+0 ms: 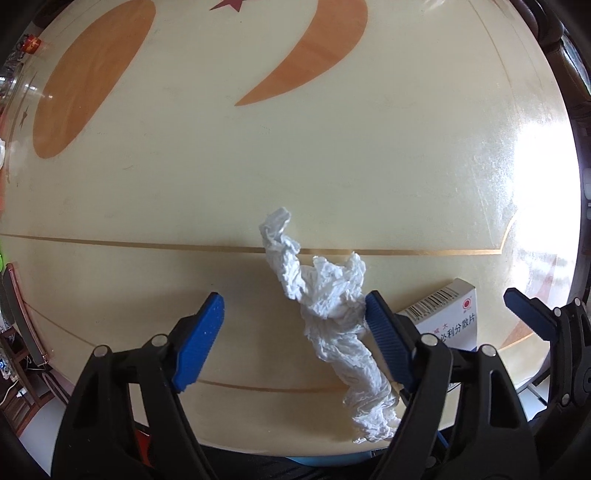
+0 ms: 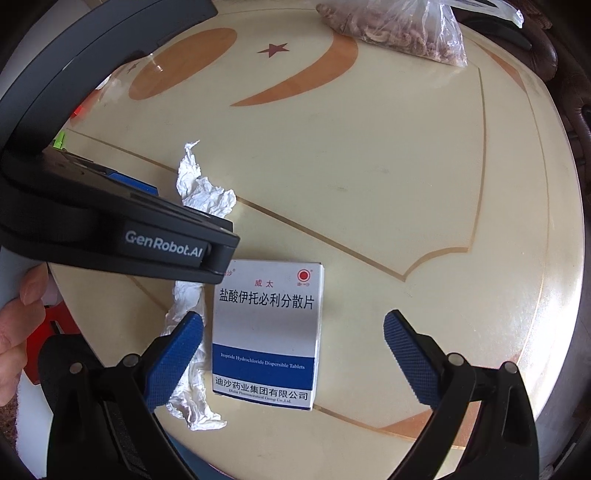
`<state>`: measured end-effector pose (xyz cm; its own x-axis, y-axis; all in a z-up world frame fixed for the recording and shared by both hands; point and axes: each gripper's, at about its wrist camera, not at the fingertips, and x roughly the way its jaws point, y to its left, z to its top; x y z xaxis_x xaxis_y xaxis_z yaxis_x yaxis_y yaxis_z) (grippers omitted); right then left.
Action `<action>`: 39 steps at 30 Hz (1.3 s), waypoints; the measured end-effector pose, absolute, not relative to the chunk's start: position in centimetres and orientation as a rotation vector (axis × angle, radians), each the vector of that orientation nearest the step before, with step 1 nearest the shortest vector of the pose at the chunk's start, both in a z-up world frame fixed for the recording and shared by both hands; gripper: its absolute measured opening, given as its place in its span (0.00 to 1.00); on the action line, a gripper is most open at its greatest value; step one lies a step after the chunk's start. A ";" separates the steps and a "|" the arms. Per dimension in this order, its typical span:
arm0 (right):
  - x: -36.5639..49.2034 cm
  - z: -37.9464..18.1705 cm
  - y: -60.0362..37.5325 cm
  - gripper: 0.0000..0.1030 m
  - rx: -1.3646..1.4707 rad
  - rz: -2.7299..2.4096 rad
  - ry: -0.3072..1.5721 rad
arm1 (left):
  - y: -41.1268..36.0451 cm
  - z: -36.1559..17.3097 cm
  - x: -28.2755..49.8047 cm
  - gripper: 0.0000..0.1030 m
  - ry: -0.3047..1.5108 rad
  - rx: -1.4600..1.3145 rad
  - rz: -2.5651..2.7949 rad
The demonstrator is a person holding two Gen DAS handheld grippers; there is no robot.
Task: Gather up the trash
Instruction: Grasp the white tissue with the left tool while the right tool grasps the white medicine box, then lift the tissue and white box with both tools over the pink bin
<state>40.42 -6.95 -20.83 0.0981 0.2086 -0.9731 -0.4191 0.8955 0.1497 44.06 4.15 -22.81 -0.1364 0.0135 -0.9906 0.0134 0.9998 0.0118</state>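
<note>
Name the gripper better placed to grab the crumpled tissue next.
Left. The left gripper is open around the crumpled tissue; the right gripper is open over the medicine box.

tissue (image 1: 332, 314): on the table (image 1: 295, 166), near its front edge, just left of the box (image 2: 267, 332)
box: flat on the table, beside the tissue
bag (image 2: 399, 29): at the far edge, well behind both
left gripper (image 1: 295, 325): over the tissue
right gripper (image 2: 291, 354): over the box
</note>
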 end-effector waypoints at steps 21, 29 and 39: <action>40.4 -20.2 -6.8 0.58 -0.297 0.353 1.340 | 3.9 -21.7 42.4 0.26 1.707 0.009 -0.021; 40.5 -18.4 -8.7 0.58 -0.249 0.335 1.308 | 4.2 -20.4 41.6 0.15 1.685 0.001 -0.067; 38.4 -14.9 -11.6 0.58 -0.183 0.305 1.244 | 4.4 -15.7 38.0 0.15 1.549 0.037 -0.153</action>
